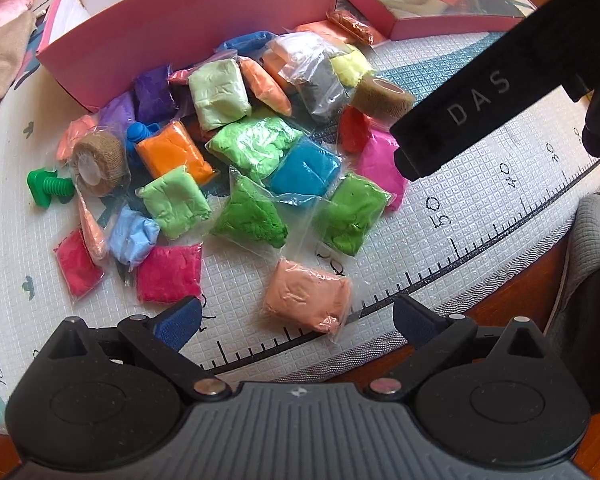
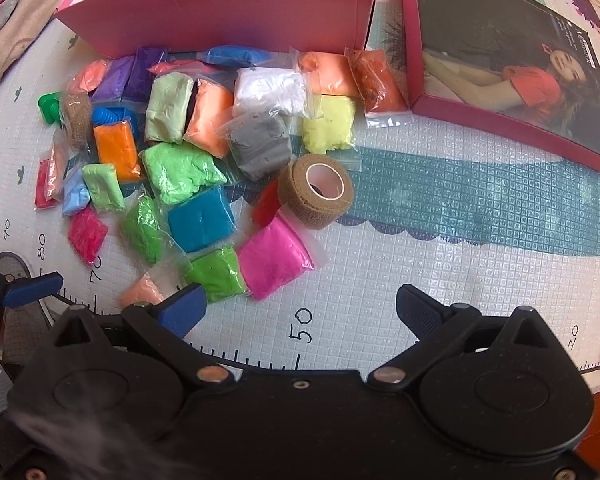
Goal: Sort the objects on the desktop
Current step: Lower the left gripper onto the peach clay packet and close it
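Observation:
A pile of small clay bags in many colours lies on the play mat (image 1: 480,208) in front of an open pink box (image 1: 188,12). My left gripper (image 1: 296,316) is open and empty, just short of a peach clay bag (image 1: 306,294). My right gripper (image 2: 300,308) is open and empty, near a magenta bag (image 2: 274,256) and a green bag (image 2: 216,272). A tan bandage roll (image 2: 316,190) stands at the pile's right edge. A second tan roll (image 1: 98,160) lies at the left, beside a green plastic bolt (image 1: 46,188) and a blue one (image 1: 138,134).
The pink box's lid (image 2: 512,64) with a woman's picture lies at the back right. The other gripper's black body (image 1: 480,100) crosses the upper right of the left wrist view. Fabric (image 1: 4,52) lies at the far left. The mat's ruler edge (image 1: 440,272) runs near me.

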`<state>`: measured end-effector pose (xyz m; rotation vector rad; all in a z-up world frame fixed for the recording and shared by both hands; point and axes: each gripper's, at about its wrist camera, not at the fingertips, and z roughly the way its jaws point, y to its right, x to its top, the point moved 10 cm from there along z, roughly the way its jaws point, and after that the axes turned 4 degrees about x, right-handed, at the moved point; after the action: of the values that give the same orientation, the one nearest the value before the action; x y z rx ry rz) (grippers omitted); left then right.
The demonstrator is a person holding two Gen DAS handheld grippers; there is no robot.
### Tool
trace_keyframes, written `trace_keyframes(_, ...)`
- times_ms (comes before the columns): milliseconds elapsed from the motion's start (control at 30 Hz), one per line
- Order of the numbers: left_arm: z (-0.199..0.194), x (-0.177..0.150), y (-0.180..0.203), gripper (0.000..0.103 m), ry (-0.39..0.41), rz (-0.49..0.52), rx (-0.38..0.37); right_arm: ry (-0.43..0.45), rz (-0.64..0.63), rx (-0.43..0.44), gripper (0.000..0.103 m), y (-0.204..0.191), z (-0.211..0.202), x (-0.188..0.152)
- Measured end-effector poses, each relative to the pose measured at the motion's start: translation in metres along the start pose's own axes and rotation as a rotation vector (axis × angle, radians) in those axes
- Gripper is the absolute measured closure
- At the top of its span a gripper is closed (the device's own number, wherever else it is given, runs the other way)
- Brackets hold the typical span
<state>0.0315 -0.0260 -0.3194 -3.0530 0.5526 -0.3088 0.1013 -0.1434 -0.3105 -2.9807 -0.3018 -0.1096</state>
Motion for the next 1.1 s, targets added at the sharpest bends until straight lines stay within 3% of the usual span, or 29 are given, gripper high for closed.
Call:
trace_keyframes(333, 0.017, 0.002, 0.008, 0.005, -0.003, 0.073, 0.019, -0.013, -0.018, 0.012, 0.001, -0.008, 0.01, 0.0)
trace_keyframes(767, 0.036, 0.004, 0.007, 0.027, -0.046, 0.1, 0.011, -0.025, 0.002, 0.035, 0.001, -0.012, 0.018, 0.003)
trace_keyframes(1100, 0.049, 0.007, -0.001, 0.028, -0.063, 0.092, 0.013, -0.041, 0.018, 0.038, 0.001, -0.011, 0.026, 0.002)
